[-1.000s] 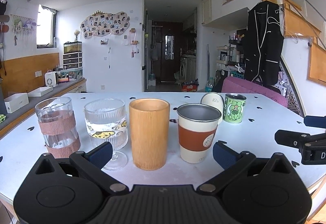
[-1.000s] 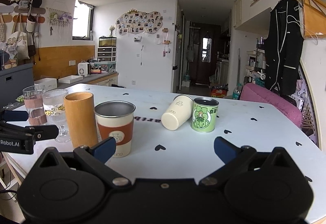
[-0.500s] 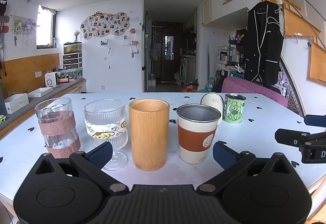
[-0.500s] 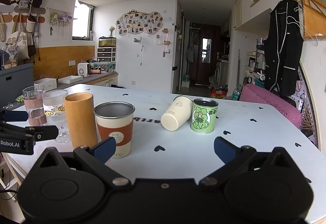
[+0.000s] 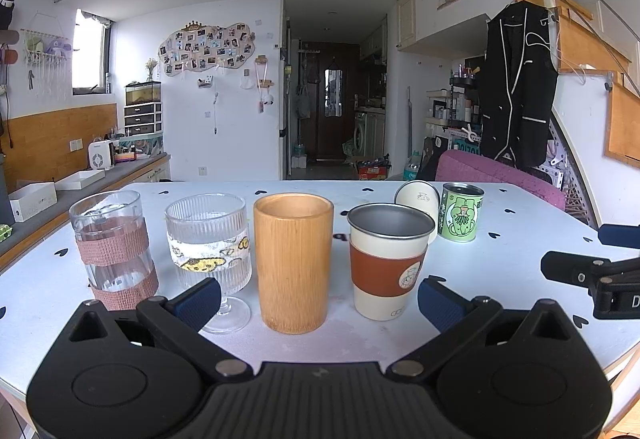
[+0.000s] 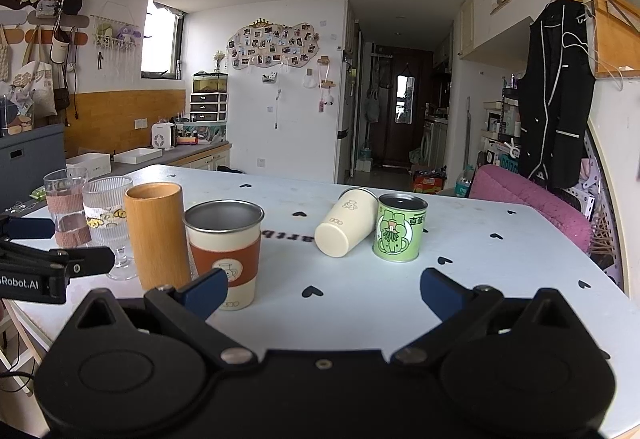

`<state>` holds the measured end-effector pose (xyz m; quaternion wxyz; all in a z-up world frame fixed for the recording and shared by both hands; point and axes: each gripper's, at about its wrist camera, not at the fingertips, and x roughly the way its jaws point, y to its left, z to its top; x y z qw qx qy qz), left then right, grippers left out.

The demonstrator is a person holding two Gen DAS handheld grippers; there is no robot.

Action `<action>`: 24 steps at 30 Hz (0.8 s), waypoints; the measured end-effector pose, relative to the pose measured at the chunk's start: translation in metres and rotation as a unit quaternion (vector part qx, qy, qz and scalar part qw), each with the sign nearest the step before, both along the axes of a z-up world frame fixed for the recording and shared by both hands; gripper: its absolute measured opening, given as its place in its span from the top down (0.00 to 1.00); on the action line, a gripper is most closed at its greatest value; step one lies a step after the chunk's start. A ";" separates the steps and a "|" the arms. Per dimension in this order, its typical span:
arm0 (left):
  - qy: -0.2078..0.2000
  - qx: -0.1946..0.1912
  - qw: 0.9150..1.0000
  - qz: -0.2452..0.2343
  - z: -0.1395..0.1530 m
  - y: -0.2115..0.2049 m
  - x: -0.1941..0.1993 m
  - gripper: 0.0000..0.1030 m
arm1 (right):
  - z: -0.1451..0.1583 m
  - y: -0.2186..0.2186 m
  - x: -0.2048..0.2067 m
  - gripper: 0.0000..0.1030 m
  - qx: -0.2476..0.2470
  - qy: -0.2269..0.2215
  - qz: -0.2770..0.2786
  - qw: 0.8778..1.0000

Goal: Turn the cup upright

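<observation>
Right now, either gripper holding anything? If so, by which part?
Nothing held. Left gripper and right gripper are both open and empty; the tipped cream cup lies untouched on the table.

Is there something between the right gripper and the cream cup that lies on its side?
Nothing visible. From the right gripper, open, bare table leads to the cream cup. The green can stands close on the cup's right, and the sleeved cup stands to the left of the path.
</observation>
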<state>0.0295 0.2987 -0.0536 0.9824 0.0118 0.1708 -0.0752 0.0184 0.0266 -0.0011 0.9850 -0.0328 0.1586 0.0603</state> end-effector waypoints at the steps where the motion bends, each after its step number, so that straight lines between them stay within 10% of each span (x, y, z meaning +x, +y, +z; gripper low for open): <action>1: 0.000 0.000 1.000 0.000 0.000 0.000 0.000 0.00 | 0.000 0.000 0.000 0.00 0.000 0.000 0.000 1.000; 24: 0.000 0.000 1.000 0.000 0.000 0.001 0.000 0.00 | 0.003 -0.004 0.000 0.00 0.001 -0.003 -0.001 1.000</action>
